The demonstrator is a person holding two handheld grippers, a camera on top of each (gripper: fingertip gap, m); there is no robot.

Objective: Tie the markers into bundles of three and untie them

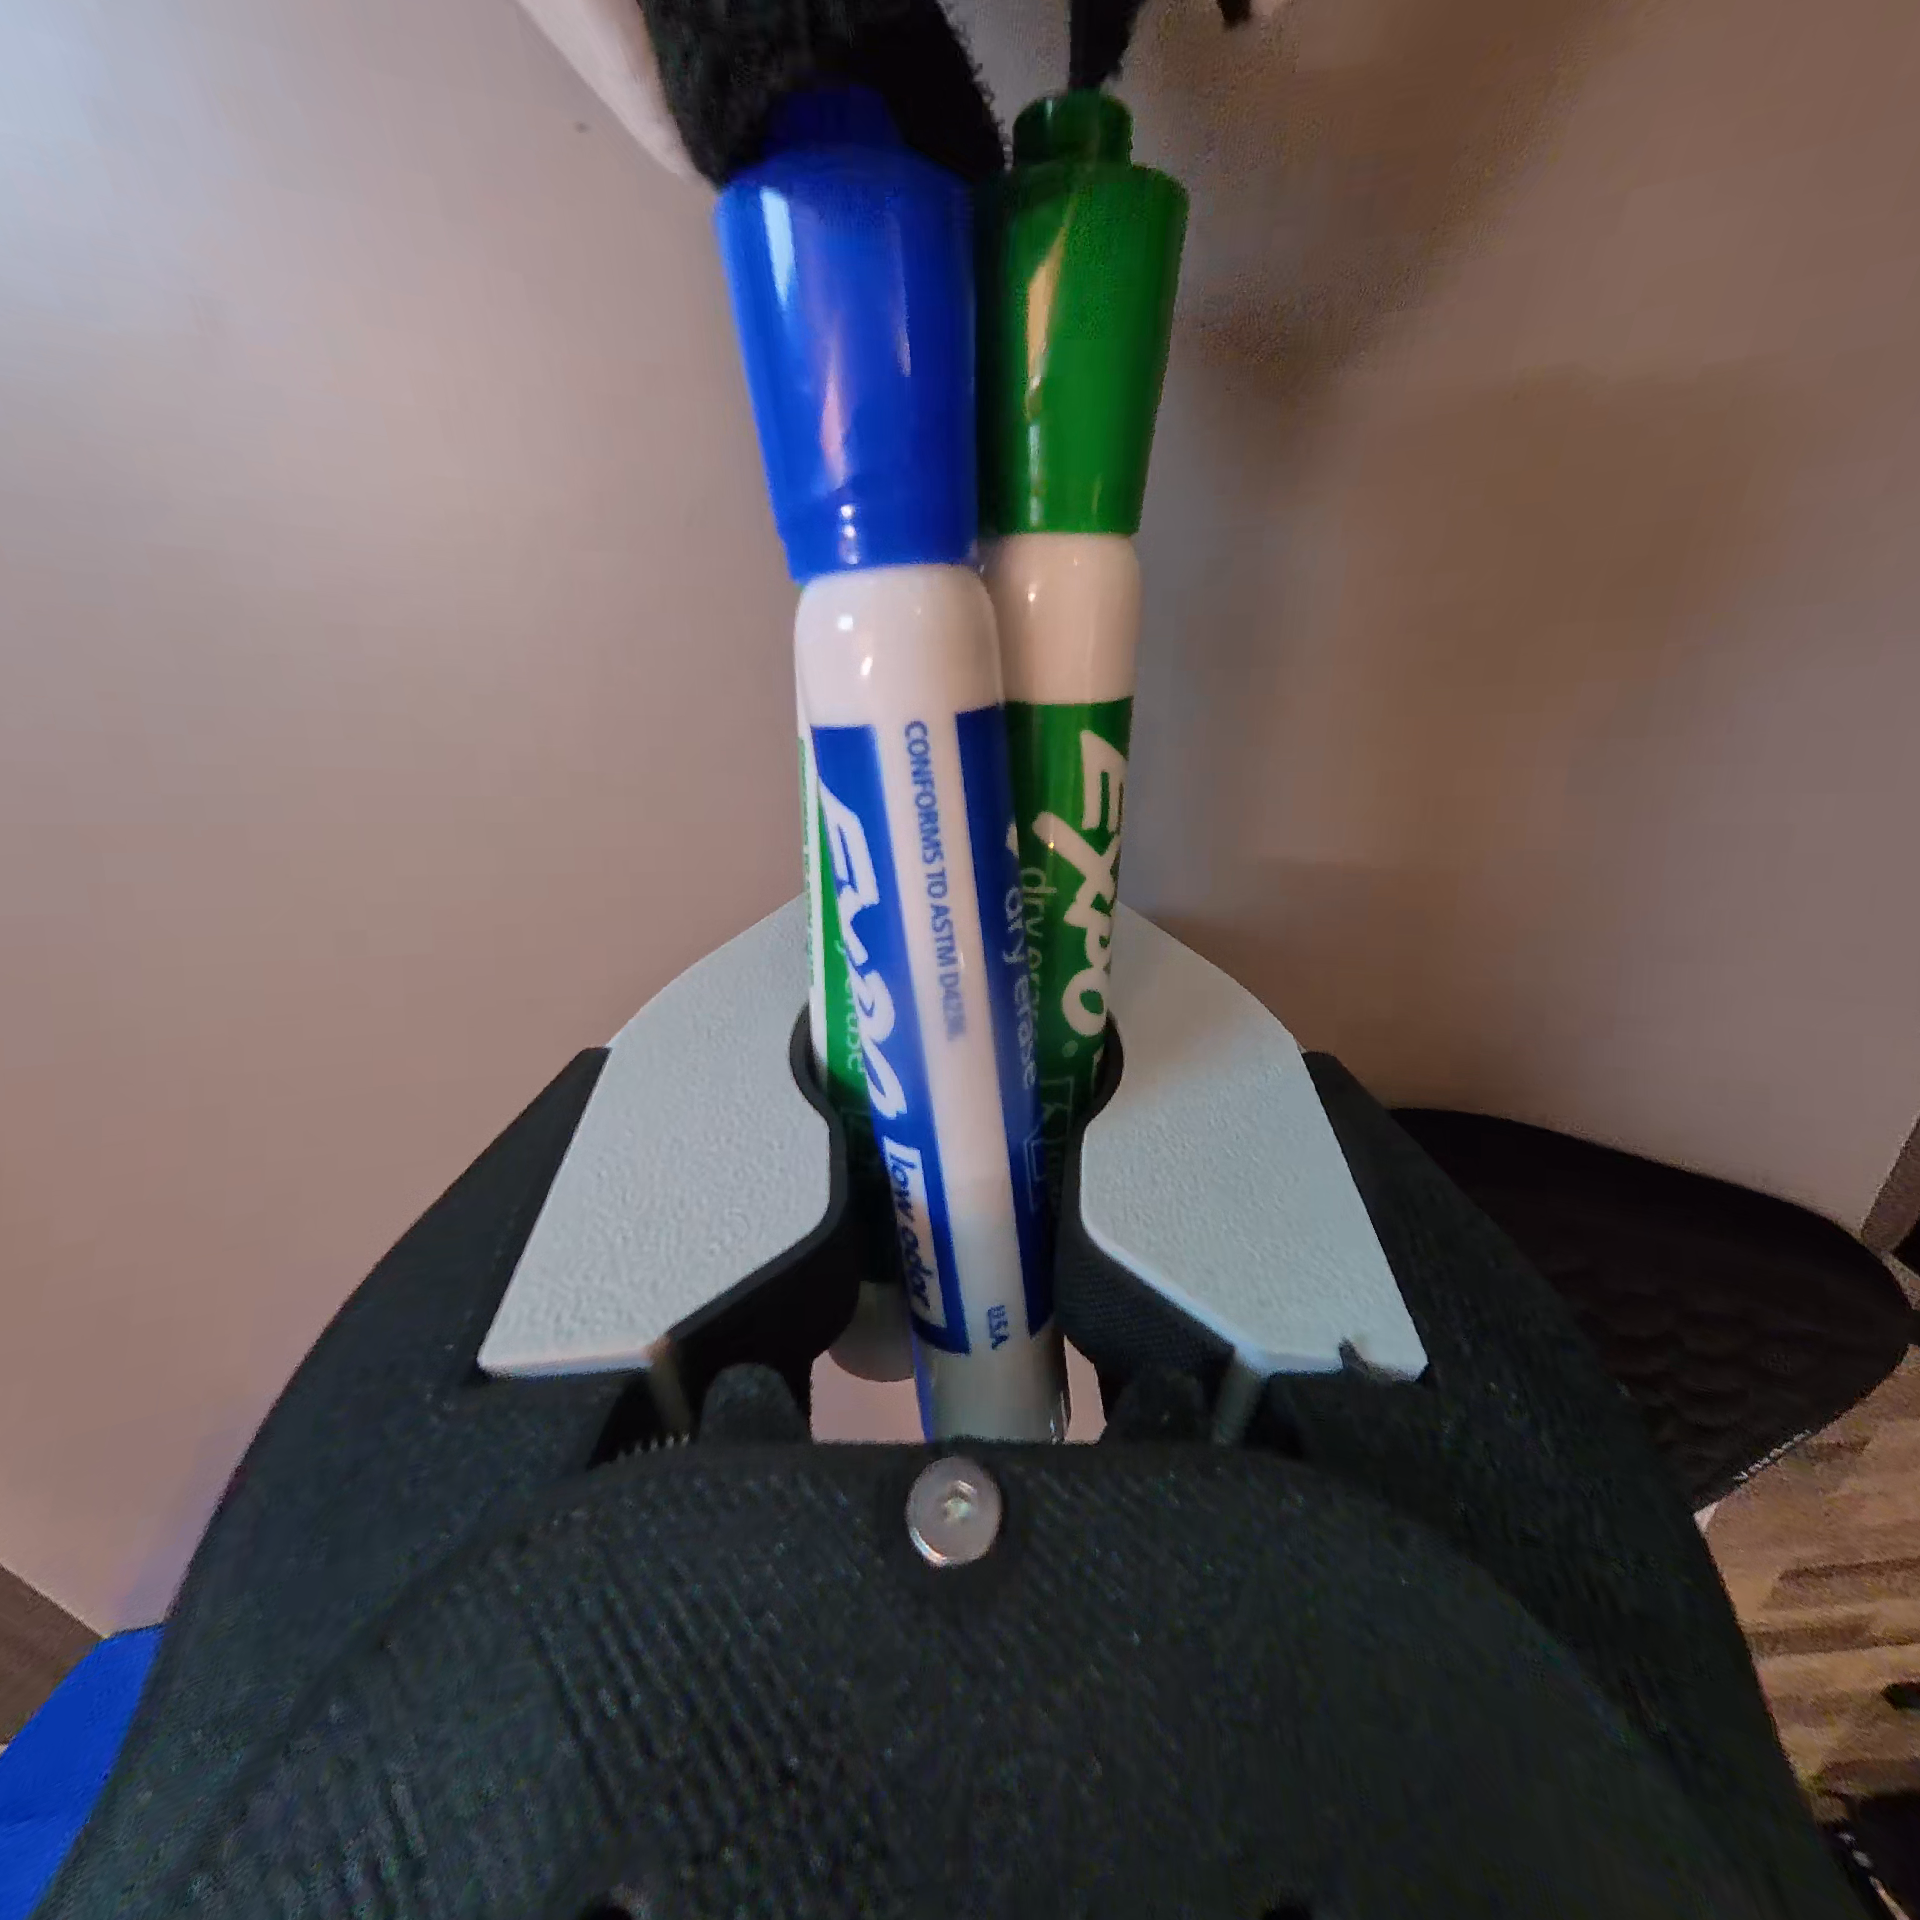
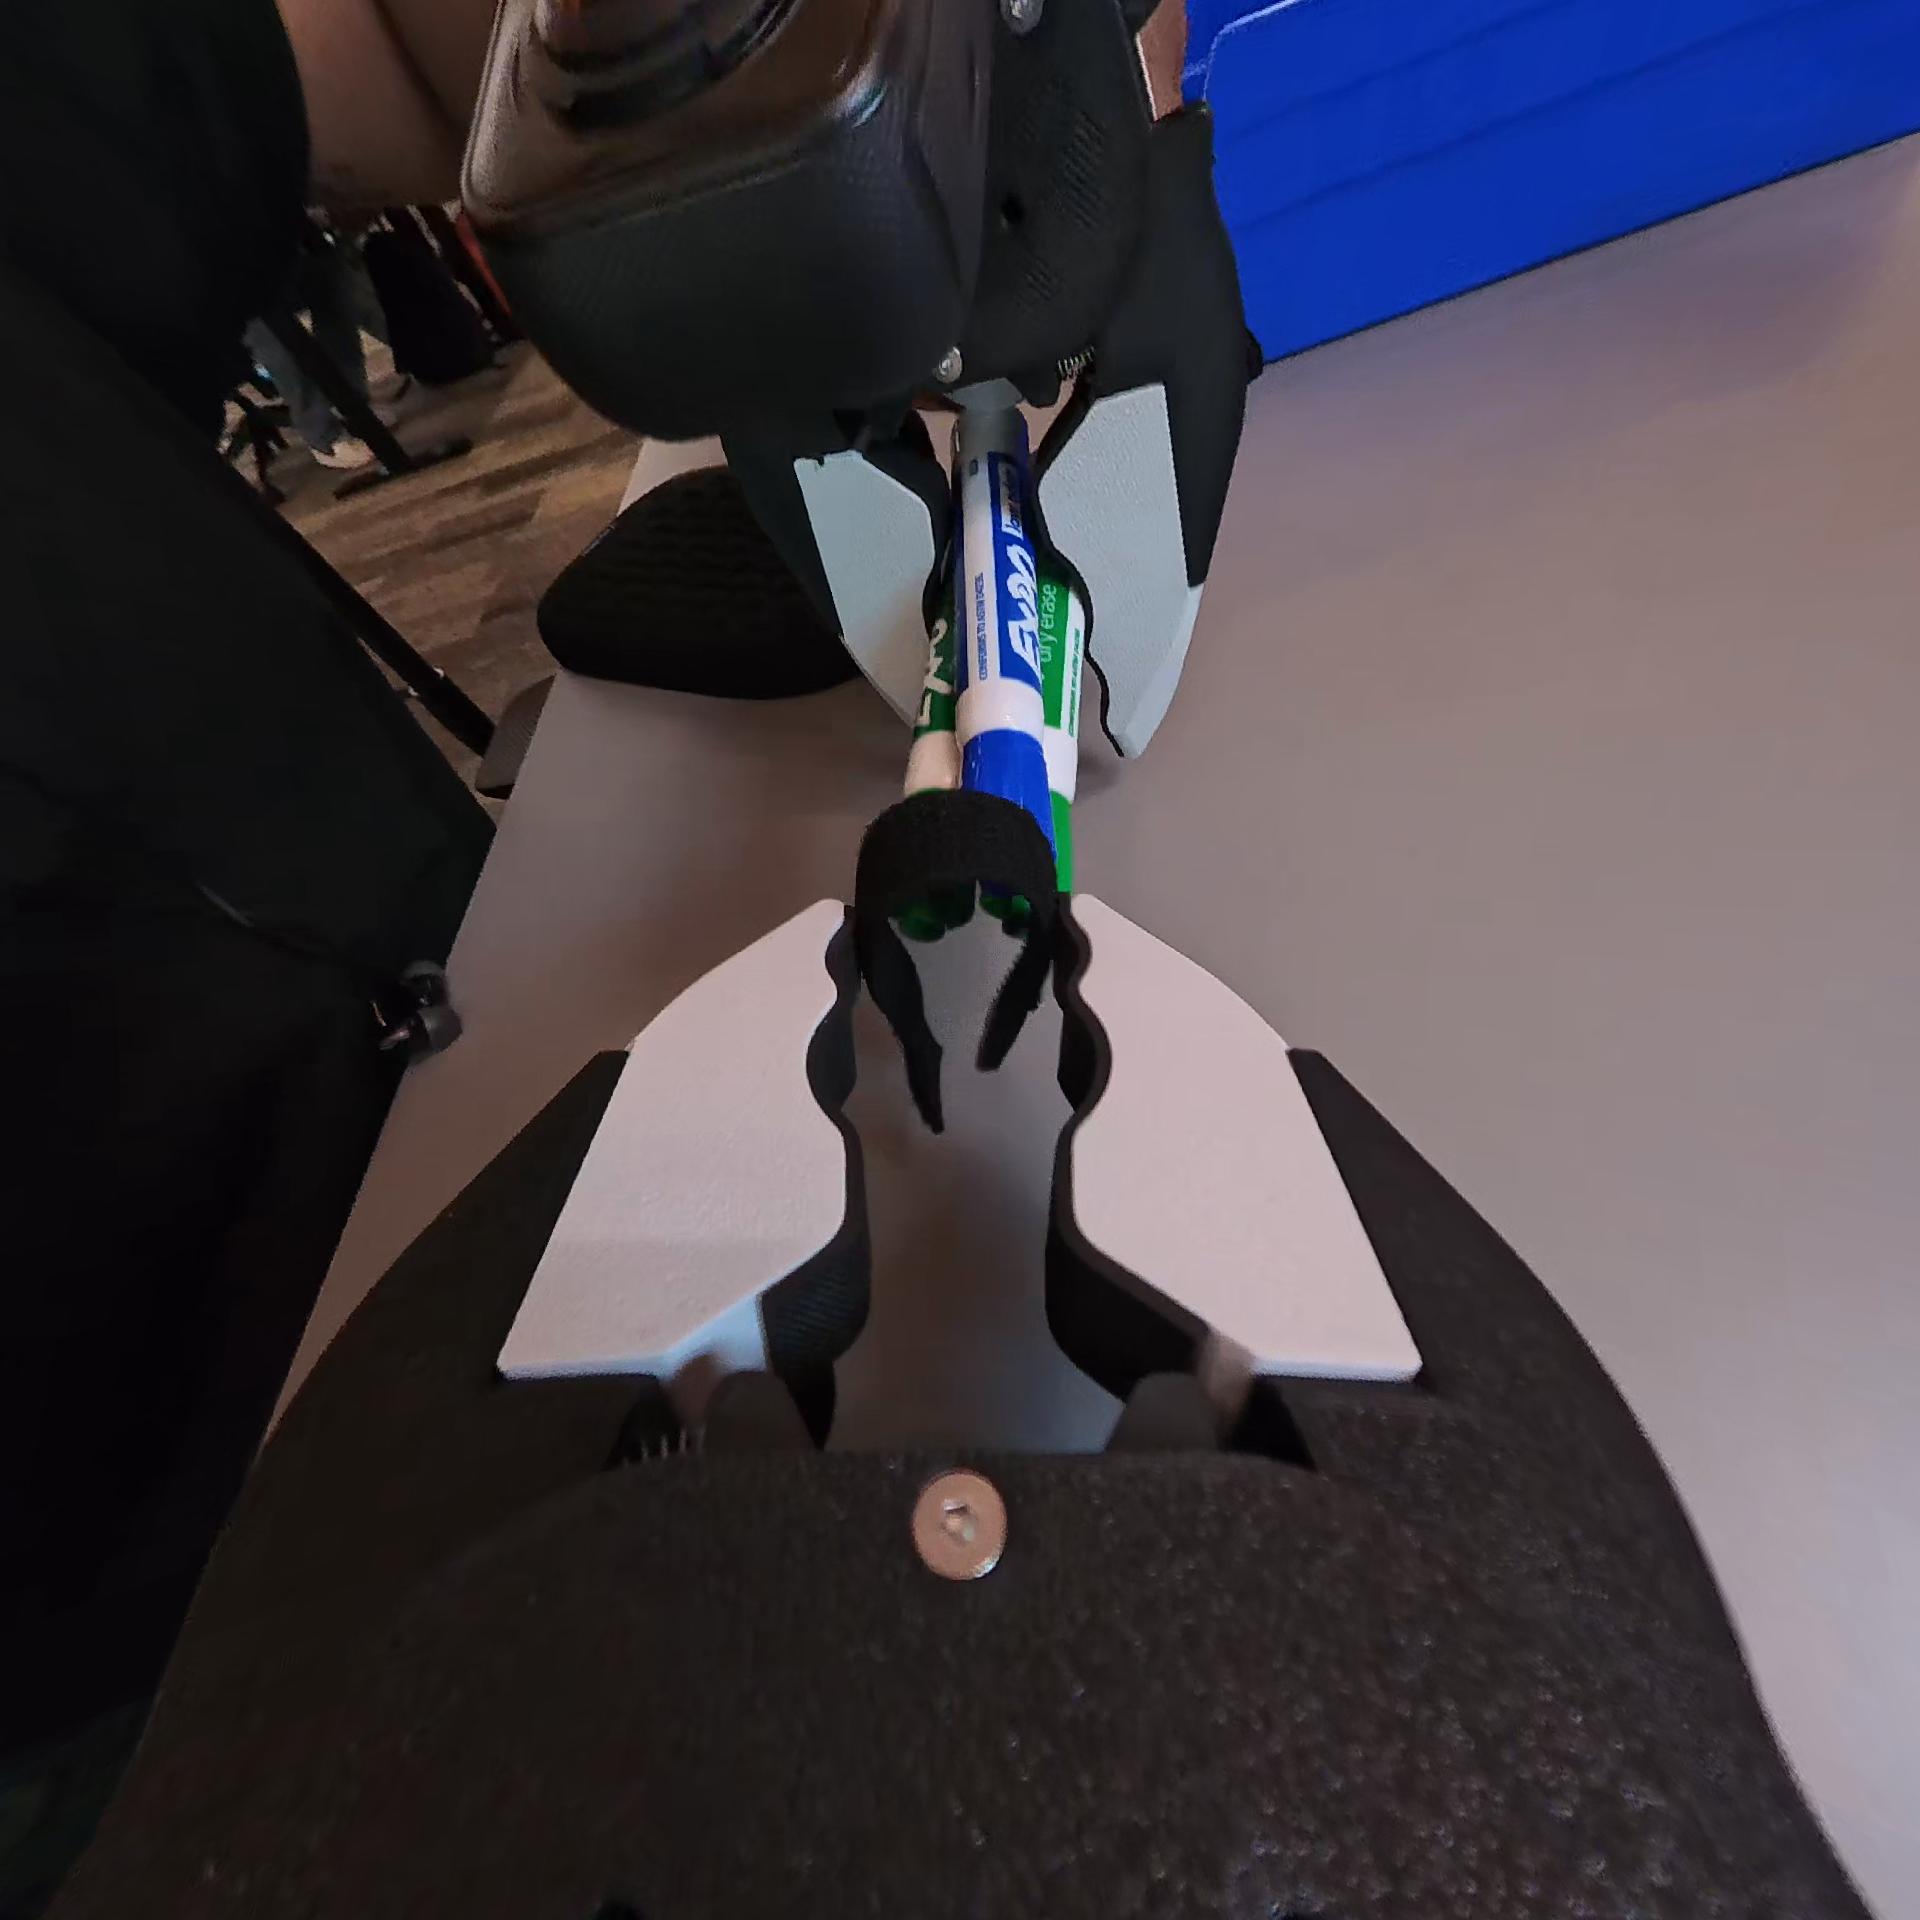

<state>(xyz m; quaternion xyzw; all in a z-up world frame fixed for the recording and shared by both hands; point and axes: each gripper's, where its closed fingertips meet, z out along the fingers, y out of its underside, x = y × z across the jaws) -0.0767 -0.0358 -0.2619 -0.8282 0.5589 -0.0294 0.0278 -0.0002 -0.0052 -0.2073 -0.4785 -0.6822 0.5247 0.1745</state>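
Note:
My left gripper (image 1: 956,997) is shut on three markers held side by side above the table: a blue-capped marker (image 1: 862,364), a green-capped marker (image 1: 1081,343) and a second green marker (image 1: 831,935) mostly hidden behind the blue one. In the right wrist view the left gripper (image 2: 1018,727) holds the same bundle, with the blue marker (image 2: 997,644) on top. A black hook-and-loop strap (image 2: 951,836) arches over the cap ends, its two tails hanging loose. My right gripper (image 2: 956,925) is open, its fingertips on either side of the strap. The strap (image 1: 717,94) covers the blue cap's tip.
A grey table (image 2: 1455,831) lies below the bundle. A blue bin (image 2: 1558,156) stands at its far right. A black mesh chair seat (image 2: 665,603) sits beyond the table's left edge. A person in dark clothing (image 2: 156,727) fills the left side. The gap from one gripper's tips to the other's is roughly 10 cm.

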